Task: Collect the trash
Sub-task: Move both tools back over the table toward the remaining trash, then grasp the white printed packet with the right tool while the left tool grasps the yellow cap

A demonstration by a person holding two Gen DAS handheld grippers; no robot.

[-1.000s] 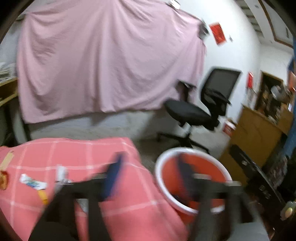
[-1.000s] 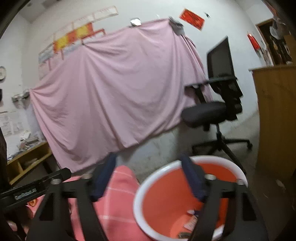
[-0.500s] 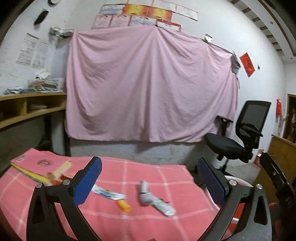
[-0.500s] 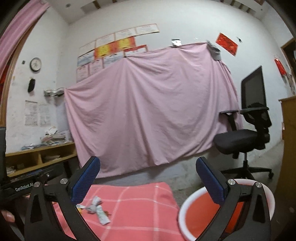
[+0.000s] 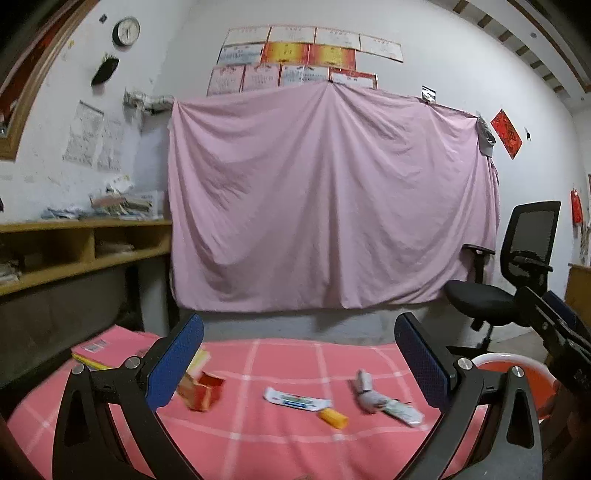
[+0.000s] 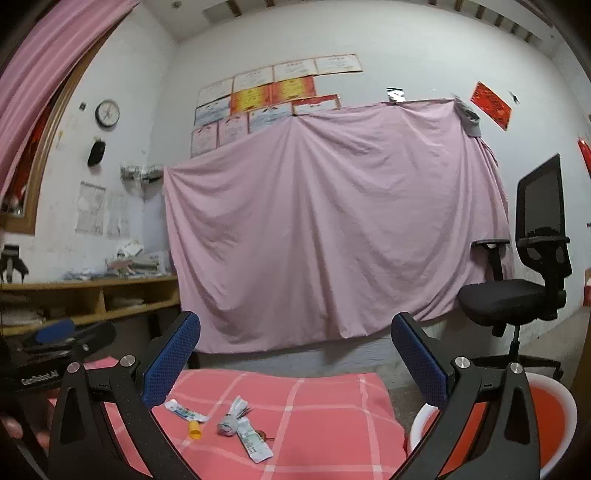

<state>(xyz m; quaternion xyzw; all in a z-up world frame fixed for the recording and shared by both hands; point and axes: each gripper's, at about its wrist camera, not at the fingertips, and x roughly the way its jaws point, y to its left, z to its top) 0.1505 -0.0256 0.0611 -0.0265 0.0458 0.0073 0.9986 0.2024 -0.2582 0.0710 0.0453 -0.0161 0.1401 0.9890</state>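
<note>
I am holding both grippers, left [image 5: 298, 363] and right [image 6: 295, 360], wide and empty, aiming squarely at the wrapper [image 5: 386, 400] mid-table [image 5: 258, 439] beside the bin [image 6: 554, 397].

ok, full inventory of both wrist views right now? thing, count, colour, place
checked cloth: 1, pink-red with white lines, covers the table
toothpaste tube: 1, white with orange cap, centre of cloth
crumpled wrapper: 1, white-grey, right of the tube
small box: 1, red-yellow, blurred, left on cloth
flat book: 1, pink, far left corner of cloth
basin: 1, orange inside, white rim, on the floor right of the table
office chair: 1, black, right by the wall
hanging sheet: 1, pink, back wall
wall clock: 1, upper left wall
wooden shelf: 1, left wall, papers stacked on it
left hand-held gripper: open, empty
right hand-held gripper: open, empty
</note>
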